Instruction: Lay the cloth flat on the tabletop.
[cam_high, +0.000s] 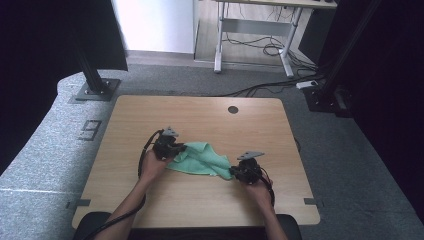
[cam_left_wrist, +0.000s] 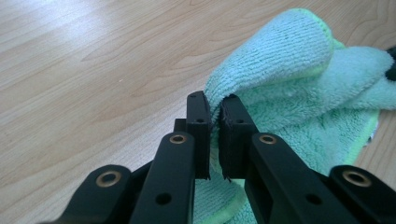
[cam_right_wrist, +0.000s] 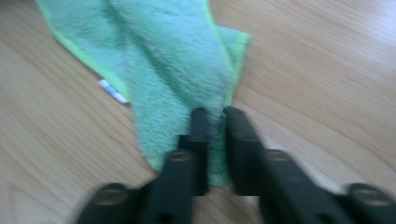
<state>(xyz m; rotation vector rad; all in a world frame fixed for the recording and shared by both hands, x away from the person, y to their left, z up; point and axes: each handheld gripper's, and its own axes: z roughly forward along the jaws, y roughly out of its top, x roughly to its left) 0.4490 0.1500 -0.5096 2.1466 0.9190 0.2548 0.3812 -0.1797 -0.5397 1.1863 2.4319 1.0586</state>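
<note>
One green cloth (cam_high: 200, 159) lies crumpled a little below the middle of the high view, on the wooden table (cam_high: 150, 115). Its lime-edged hem shows in the left gripper view (cam_left_wrist: 299, 60), where a fold rises from the tabletop, and in the right gripper view (cam_right_wrist: 163, 60), where it spreads away toward the upper left with a small white label (cam_right_wrist: 113, 91) at its edge.

The cloth sits well inside the table's edges. Bare wood lies open on every side of it: a wide band toward the far edge in the upper part of the high view, a band toward the near edge below, and free stretches at left and right. One dark round hole (cam_high: 233, 109) sits near the far edge, well apart from the cloth.

There are two grippers. The left gripper (cam_high: 176, 148) (cam_left_wrist: 215, 109) is at the cloth's left end, its jaws drawn narrow and pinching a raised fold. The right gripper (cam_high: 233, 173) (cam_right_wrist: 215, 116) is at the cloth's lower right corner, its jaws likewise narrow and clamped on the hem, though that view is blurred.

Two forearms come up from the bottom edge of the high view. The left hand (cam_high: 151, 167) angles toward the upper right, the right hand (cam_high: 259, 190) toward the upper left, both grippers low over the table.
</note>
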